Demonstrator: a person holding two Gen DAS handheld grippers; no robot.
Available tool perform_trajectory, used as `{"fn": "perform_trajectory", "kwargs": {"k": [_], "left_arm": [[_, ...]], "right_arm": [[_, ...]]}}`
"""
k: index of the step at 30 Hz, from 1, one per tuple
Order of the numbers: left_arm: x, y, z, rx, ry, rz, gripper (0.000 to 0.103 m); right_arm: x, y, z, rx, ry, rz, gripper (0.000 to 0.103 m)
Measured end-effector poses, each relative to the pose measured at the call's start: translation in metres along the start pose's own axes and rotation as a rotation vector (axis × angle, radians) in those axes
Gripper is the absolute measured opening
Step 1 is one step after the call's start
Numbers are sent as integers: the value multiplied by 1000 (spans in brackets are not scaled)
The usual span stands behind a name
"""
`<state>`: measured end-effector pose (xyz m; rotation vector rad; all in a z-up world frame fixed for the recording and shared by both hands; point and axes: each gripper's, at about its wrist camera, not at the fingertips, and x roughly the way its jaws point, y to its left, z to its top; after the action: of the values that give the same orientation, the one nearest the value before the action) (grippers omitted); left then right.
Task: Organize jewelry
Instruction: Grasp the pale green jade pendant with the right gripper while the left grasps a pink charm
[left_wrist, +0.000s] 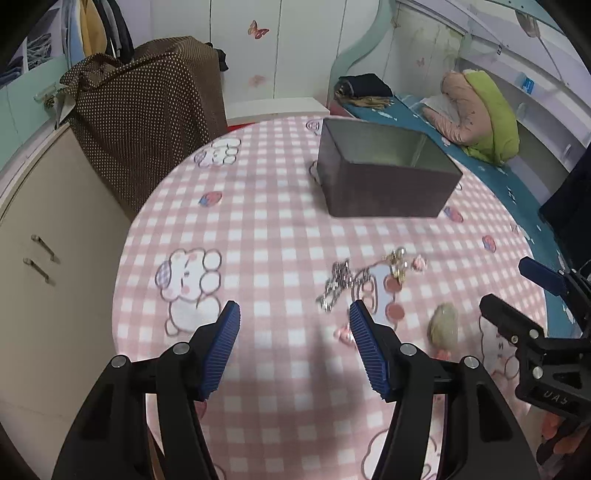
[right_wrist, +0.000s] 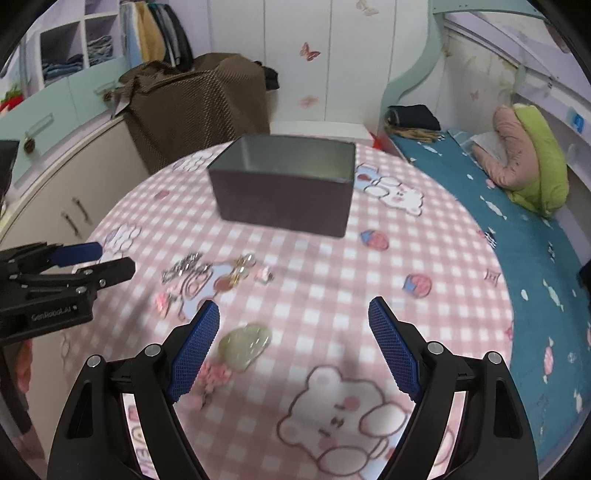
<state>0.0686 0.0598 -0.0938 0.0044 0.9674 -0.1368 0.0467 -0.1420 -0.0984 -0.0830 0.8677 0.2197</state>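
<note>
We hold both grippers low over a tabletop (left_wrist: 266, 229) covered in a pink checked cloth with cartoon bears. The left gripper (left_wrist: 294, 314) has its jaws wide apart with nothing between them but cloth. The right gripper (right_wrist: 293, 314) is also spread wide and empty; in the left view it shows at the right edge (left_wrist: 517, 284), its two fingers apart.

The jewelry lies loose on the cloth, between us and the tin (left_wrist: 384, 173). A silver chain (left_wrist: 338, 282) sprawls just beyond the tip of our left gripper's right finger. Just right of it sits a cluster of gold pieces (left_wrist: 397, 264), with a small pink piece (left_wrist: 419, 263) beside that. Another pink piece (left_wrist: 341, 334) lies close against the same finger, partly hidden. A pale green pendant (left_wrist: 443, 326) rests nearer the right gripper; in the right view it lies (right_wrist: 245, 345) just beside that gripper's left finger, with pink beads (right_wrist: 218, 373) touching its near edge. Motion blur softens all of these, so finer detail is lost.

The tin is a dark rectangular box, lidless and upright, standing farther back on the cloth, well apart from the jewelry. What we can see of its inside is bare metal.

Right of the tabletop runs a bed (right_wrist: 517, 258) with a teal sheet.
</note>
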Motion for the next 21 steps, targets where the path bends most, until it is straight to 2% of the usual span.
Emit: {"fn": "perform_trajectory", "kwargs": {"k": [10, 15, 18, 20, 21], "left_arm": [[11, -1, -21, 5, 53, -19, 59], [15, -3, -23, 7, 62, -28, 59], [15, -5, -22, 10, 58, -32, 59], [16, -7, -21, 13, 57, -37, 60], [16, -8, -20, 14, 58, -41, 60]], "right_arm": [[35, 11, -19, -12, 80, 16, 80], [45, 25, -22, -61, 81, 22, 78], [47, 26, -21, -55, 71, 55, 65], [45, 28, -20, -71, 59, 78, 45], [45, 29, -20, -73, 55, 82, 42]]}}
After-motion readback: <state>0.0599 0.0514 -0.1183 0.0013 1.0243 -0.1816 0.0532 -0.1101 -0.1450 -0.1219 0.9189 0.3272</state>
